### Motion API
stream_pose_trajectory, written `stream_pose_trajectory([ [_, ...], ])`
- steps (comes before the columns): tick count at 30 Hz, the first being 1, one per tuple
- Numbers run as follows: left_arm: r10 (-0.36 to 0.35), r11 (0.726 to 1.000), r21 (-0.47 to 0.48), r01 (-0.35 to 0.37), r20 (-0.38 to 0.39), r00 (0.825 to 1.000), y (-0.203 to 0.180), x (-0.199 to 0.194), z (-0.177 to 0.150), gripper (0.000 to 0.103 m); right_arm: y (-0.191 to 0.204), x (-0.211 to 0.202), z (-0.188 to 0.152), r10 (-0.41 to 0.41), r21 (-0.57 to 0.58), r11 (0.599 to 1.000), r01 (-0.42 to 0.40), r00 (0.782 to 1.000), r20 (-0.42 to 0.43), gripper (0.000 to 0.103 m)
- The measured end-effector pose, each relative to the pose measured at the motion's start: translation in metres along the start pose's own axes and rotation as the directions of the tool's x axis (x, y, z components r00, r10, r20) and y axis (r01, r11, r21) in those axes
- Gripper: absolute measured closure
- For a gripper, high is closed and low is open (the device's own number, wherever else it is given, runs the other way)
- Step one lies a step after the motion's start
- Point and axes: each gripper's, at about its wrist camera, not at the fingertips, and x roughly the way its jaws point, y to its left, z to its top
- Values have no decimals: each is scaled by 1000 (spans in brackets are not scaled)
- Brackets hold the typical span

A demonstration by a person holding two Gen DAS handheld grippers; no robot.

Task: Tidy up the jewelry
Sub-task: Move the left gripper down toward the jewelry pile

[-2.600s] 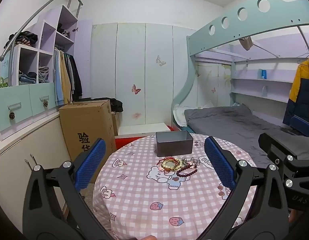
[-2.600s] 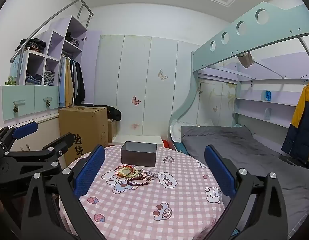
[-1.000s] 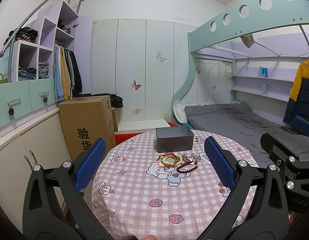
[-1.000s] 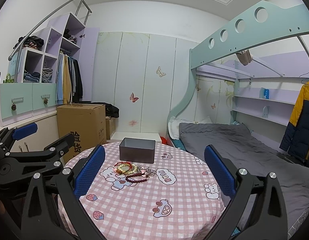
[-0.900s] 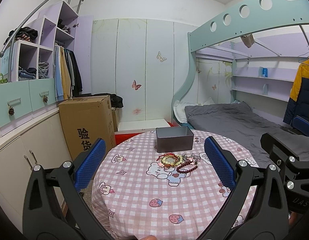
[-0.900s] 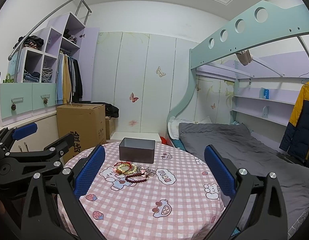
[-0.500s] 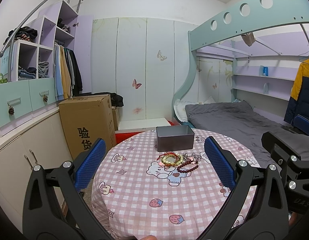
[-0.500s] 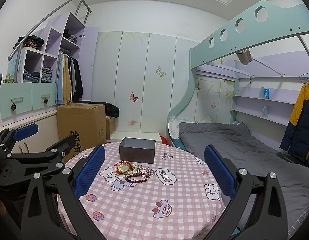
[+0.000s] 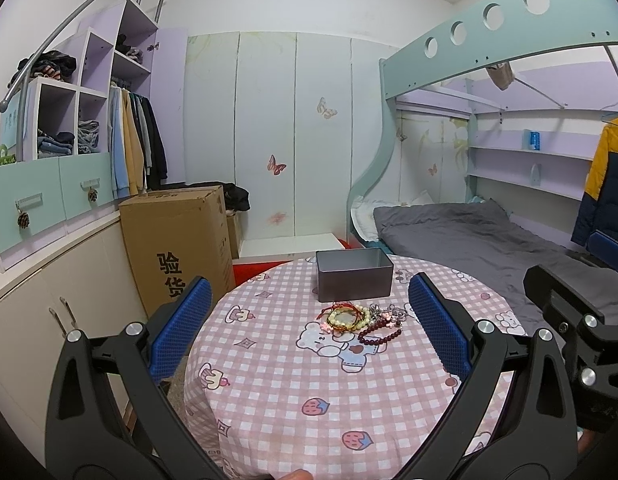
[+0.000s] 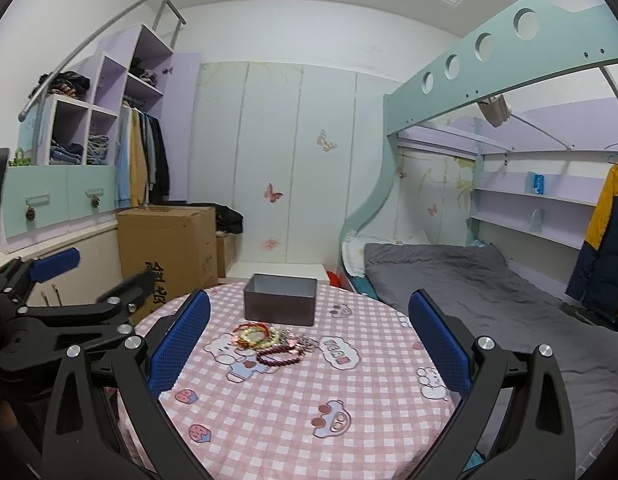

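Note:
A heap of bead bracelets [image 9: 363, 319] [image 10: 273, 341] lies on a round table with a pink checked cloth [image 9: 293, 384] [image 10: 309, 400]. Just behind the heap stands an open grey metal box [image 9: 353, 274] [image 10: 280, 299], with nothing visible inside it. My left gripper [image 9: 309, 328] is open and hovers near the table's front edge, well short of the beads. My right gripper [image 10: 309, 336] is open too, likewise held back from the heap. Each gripper also shows at the side of the other's view. Neither holds anything.
A tall cardboard box [image 9: 177, 246] stands left of the table, beside low cabinets [image 9: 41, 320]. A bunk bed with a grey blanket [image 9: 469, 236] fills the right side. Wardrobe doors [image 9: 293, 140] close off the back wall.
Both views have risen and drawn very slightly closer to the table. The beads and the box have not moved. Both grippers stay open.

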Motion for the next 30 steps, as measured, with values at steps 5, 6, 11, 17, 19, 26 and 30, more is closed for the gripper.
stream_pose_trajectory([
  [5,6,1000,2,-6,-19,1000,1,9,-3,6,5,5,-4,-5,-15,1000,5,1000,13,7],
  [6,7,1000,2,-7,-23,1000,1,11,-3,6,6,7,-5,-6,-17,1000,6,1000,13,7],
  [11,8,1000,-4,-8,-45,999,2,21,-7,6,6,18,-8,17,-11,1000,-17,1000,-15,7],
  [17,3,1000,27,-1,-72,997,0,38,-13,6,7,34,-15,16,-7,1000,-17,999,-42,7],
  [19,-2,999,39,6,-98,995,2,48,-17,6,4,43,-16,16,9,1000,-15,997,-79,7],
  [26,-41,999,-31,33,-297,954,22,99,-37,6,-20,86,-35,63,117,992,-37,972,-228,7],
  [30,-60,997,-60,40,-384,921,29,127,-51,6,-25,106,-48,34,100,995,-4,955,-294,7],
])
